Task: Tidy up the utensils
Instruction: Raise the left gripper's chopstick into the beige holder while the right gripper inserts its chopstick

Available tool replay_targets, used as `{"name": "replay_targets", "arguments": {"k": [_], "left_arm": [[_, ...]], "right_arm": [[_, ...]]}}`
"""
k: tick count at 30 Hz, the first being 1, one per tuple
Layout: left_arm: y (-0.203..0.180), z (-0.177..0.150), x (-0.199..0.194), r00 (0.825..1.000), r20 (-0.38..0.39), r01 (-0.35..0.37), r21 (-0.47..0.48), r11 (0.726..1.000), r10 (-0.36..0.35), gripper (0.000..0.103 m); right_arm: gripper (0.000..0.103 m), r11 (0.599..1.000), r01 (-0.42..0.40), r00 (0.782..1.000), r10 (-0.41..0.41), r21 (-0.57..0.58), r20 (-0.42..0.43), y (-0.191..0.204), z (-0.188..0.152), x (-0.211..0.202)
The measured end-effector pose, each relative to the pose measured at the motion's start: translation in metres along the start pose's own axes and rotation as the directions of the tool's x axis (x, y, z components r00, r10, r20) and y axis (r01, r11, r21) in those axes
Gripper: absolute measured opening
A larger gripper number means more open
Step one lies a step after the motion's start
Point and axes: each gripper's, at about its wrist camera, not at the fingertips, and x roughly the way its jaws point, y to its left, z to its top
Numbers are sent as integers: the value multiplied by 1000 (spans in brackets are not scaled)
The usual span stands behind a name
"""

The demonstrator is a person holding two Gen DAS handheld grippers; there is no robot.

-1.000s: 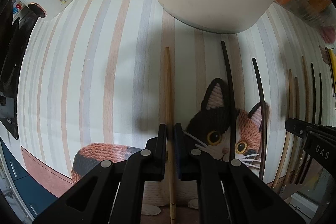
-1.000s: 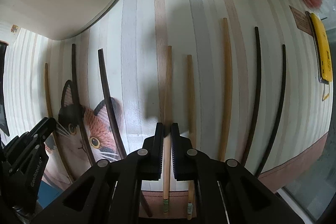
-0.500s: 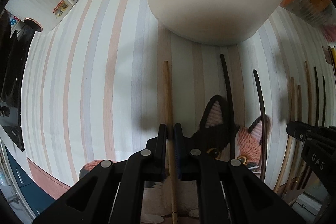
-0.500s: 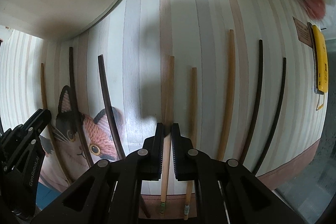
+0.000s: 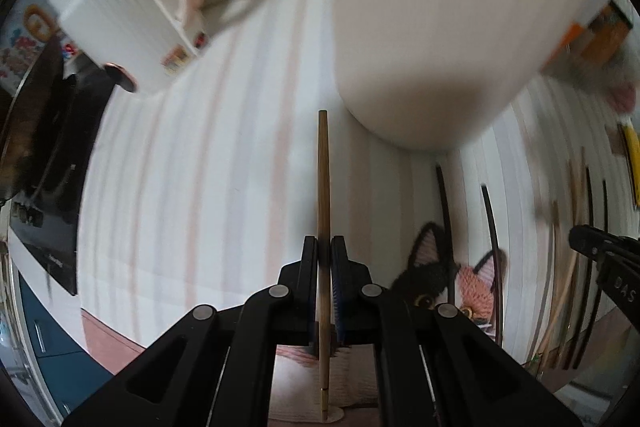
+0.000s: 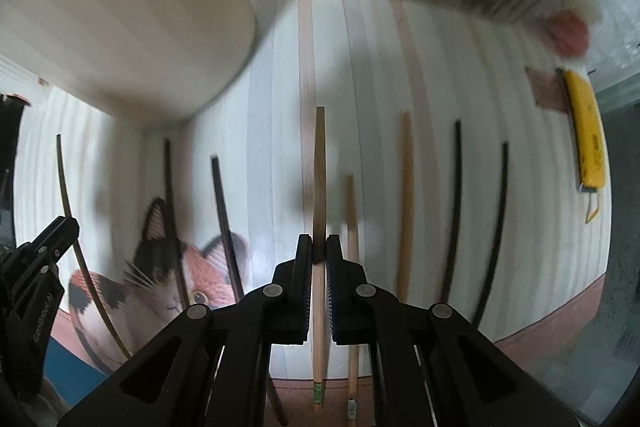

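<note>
Both chopsticks now off the mat versus 1 second back, when each lay flat in its row; cat print and striped cloth dropped lower in both views, white holder swung into sight at upper left. Means pick step done for 2 pieces, transport to a container likely next. Left gripper [image 5: 325, 251] clamped tight on a light wooden chopstick [image 5: 323, 167], stick running straight up between the black pads, tip near the big white tub [image 5: 432, 27]. Right gripper [image 6: 319, 251] likewise pinched shut on another pale wooden chopstick [image 6: 319, 163], green-banded end poking out below the jaws. Left on the striped mat [image 6: 360, 67]: 2 tan wooden sticks [image 6: 405, 195] just beside the held one, 2 thin black sticks [image 6: 456, 211] further right, more dark ones across the cat print [image 6: 160, 267]. Wood matte, slightly tapered, round; black ones slim, glossy. Mat woven-looking, pastel stripes, soft. Divided utensil holder [image 5: 120, 11] white ribbed plastic with pink rim, well apart from the left stick, probable drop target. Motion blur heavy at frame edges.
</note>
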Motion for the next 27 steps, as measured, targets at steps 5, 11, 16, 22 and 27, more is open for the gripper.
{"name": "replay_targets", "arguments": {"k": [5,11,16,22,27], "left_arm": [[13,-3,-19,999,46,5,-24,1000,-4,4],[23,2,-41,995,97,9,-62,998,-3,4],[43,11,-55,984,178,-9,-128,992,32,4],[50,20,-75,968,245,-18,-148,989,54,4],[56,23,-93,954,294,-6,-164,986,55,4]], "right_arm": [[7,1000,-17,996,17,1,87,3,3,-28],[7,999,-30,987,33,-22,160,19,-11,-43],[7,998,-55,973,62,-35,223,20,-10,-63],[7,997,-62,951,74,-50,299,21,-9,-81],[7,997,-68,932,77,-37,355,19,-6,-98]]}}
